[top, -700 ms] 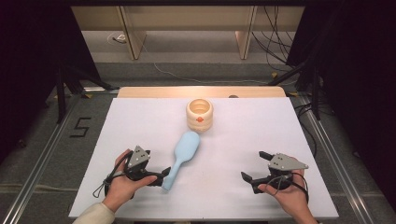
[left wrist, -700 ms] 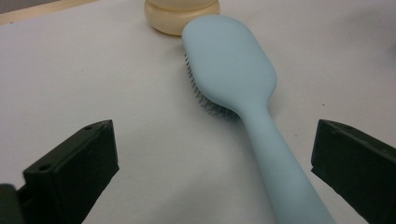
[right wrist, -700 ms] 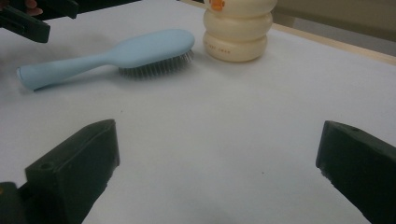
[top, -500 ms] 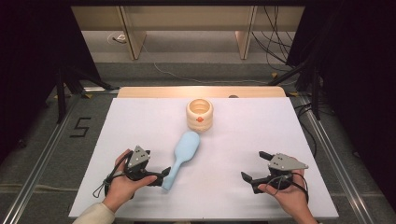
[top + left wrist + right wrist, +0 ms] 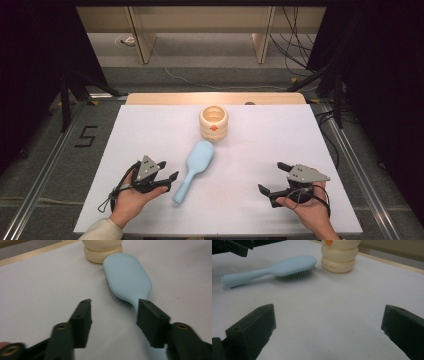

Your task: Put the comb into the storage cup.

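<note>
High view, white table (image 5: 150, 130), blue hairbrush (image 5: 194, 170), cream pot (image 5: 213, 122), grey floor (image 5: 200, 50)

Not much to read from where I'm standing. There's a big dark "5" (image 5: 87, 136) marked on the grey floor off the left side of my table (image 5: 150, 130). The cream-coloured ridged holder (image 5: 339, 257) has a tiny line of print low on its side, seen in my right gripper view, but it's way too small and soft for me to make out. It also has a little orange mark near the top, more of a picture than a letter.
</note>
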`<control>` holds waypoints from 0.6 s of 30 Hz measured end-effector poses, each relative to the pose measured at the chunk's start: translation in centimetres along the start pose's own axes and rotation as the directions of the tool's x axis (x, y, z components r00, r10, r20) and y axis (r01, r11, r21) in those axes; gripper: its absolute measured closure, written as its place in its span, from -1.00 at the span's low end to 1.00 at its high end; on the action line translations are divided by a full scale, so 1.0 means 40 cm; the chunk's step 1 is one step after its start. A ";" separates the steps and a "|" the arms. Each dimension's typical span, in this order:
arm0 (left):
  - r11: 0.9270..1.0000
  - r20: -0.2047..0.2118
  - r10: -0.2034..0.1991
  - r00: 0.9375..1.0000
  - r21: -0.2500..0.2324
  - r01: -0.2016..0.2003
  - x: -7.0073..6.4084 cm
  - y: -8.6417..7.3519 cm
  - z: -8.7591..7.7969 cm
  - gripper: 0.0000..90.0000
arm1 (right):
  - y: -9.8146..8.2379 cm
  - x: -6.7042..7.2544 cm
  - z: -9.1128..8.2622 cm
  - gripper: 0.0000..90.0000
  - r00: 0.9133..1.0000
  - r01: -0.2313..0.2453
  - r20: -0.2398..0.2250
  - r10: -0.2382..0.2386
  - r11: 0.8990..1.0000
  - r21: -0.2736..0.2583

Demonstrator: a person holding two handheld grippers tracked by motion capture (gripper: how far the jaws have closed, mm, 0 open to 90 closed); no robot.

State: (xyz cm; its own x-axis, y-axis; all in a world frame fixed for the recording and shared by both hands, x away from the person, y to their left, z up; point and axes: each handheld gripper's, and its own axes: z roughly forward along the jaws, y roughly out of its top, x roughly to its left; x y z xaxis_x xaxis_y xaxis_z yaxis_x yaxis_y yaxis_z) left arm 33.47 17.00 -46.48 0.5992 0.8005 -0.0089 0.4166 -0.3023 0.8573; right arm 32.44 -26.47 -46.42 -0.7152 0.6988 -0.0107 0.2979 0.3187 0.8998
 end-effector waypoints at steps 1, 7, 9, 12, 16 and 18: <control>1.000 0.012 -0.013 1.000 0.003 0.013 0.000 0.001 -0.001 0.30 | 0.000 0.000 0.000 -0.99 1.000 0.002 0.001 -0.002 1.000 0.001; 0.999 0.075 -0.045 0.996 0.032 0.043 -0.019 0.011 -0.008 0.85 | -0.001 0.000 0.001 -0.99 1.000 0.002 -0.001 -0.002 1.000 0.004; 0.998 0.095 -0.053 0.994 0.046 0.049 -0.028 0.013 -0.008 0.99 | -0.001 0.000 0.001 -0.99 1.000 0.000 0.000 0.000 1.000 0.004; 0.996 0.126 -0.046 0.991 0.079 0.037 -0.042 0.015 -0.004 0.99 | -0.001 0.000 0.001 -0.99 1.000 -0.001 0.000 0.001 1.000 0.005; 0.993 0.163 -0.040 0.986 0.120 0.021 -0.063 0.018 -0.002 0.99 | -0.001 -0.001 0.001 -0.99 1.000 0.000 0.002 0.000 1.000 0.007; 0.990 0.181 -0.018 0.983 0.140 -0.007 -0.082 0.018 0.005 0.99 | -0.001 -0.001 0.002 -0.99 1.000 -0.001 0.002 0.001 1.000 0.007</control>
State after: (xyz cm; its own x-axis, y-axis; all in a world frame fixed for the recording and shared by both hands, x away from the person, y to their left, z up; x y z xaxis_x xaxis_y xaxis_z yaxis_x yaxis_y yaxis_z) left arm 31.92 14.07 -45.94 0.7052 0.6992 -0.1176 0.5037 -0.3774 0.7771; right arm 32.50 -26.48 -46.50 -0.7137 0.7004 -0.0110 0.3030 0.3228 0.8966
